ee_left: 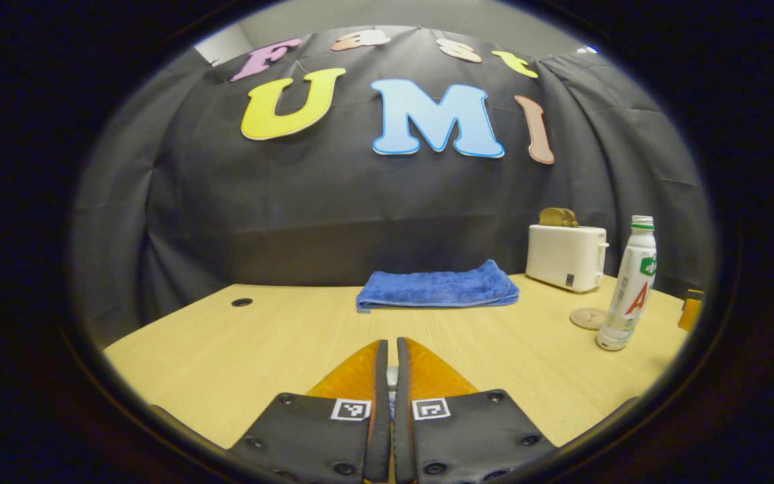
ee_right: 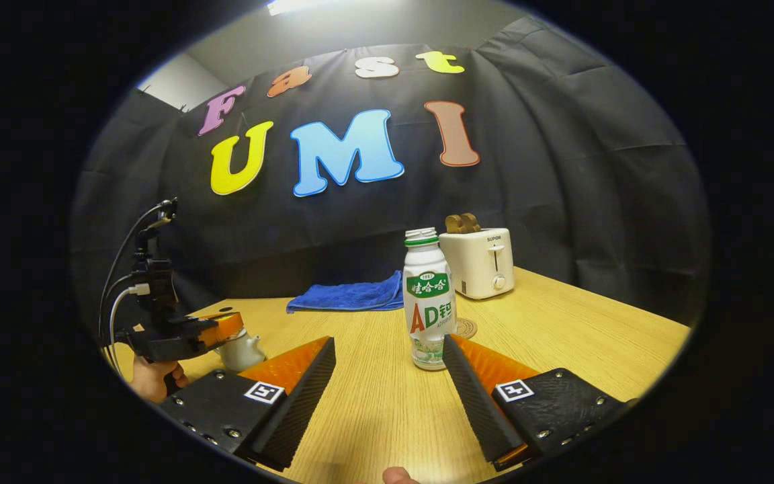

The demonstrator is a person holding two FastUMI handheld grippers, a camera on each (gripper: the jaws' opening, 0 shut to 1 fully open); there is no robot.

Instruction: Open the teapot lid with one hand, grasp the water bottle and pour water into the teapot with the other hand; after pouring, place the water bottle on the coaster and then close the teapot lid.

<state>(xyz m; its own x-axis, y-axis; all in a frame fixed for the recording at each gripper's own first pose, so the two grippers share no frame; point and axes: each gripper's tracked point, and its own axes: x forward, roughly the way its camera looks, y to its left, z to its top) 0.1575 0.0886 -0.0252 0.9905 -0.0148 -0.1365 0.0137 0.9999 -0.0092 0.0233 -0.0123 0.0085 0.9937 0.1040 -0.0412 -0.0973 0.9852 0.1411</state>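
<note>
- Fingers of the left gripper (ee_left: 391, 349) lie together in the left gripper view, only a thin slit between them; a small pale thing shows in that slit, too hidden to identify, so whether they are clamped on anything cannot be told.
- Right gripper (ee_right: 387, 349) in the right gripper view: fingers wide apart, holding nothing, low over the wooden surface (ee_right: 562, 336).
- Water bottle (ee_right: 429, 299) stands upright on the surface just beyond the right gripper's fingers, roughly between their tips and nearer the right one; not touched. White body, green and red label, cap on. In the left gripper view the bottle (ee_left: 627, 286) stands well right of the left gripper.
- Coaster (ee_right: 465, 328), round and tan, lies flat just behind the bottle, partly hidden by it. In the left gripper view the coaster (ee_left: 588, 318) sits just left of the bottle's base, bare.
- Teapot (ee_right: 239, 351), pale, spout visible, sits well left of the bottle, right under the far left gripper seen in the right gripper view, with a hand (ee_right: 152, 380) on that gripper's handle. Lid hidden by the gripper.
- Blue towel (ee_left: 437, 288), folded, lies behind and left of the bottle, near the booth wall.
- White toaster (ee_left: 567, 257) stands behind the bottle, two brown slices poking out of its top.
</note>
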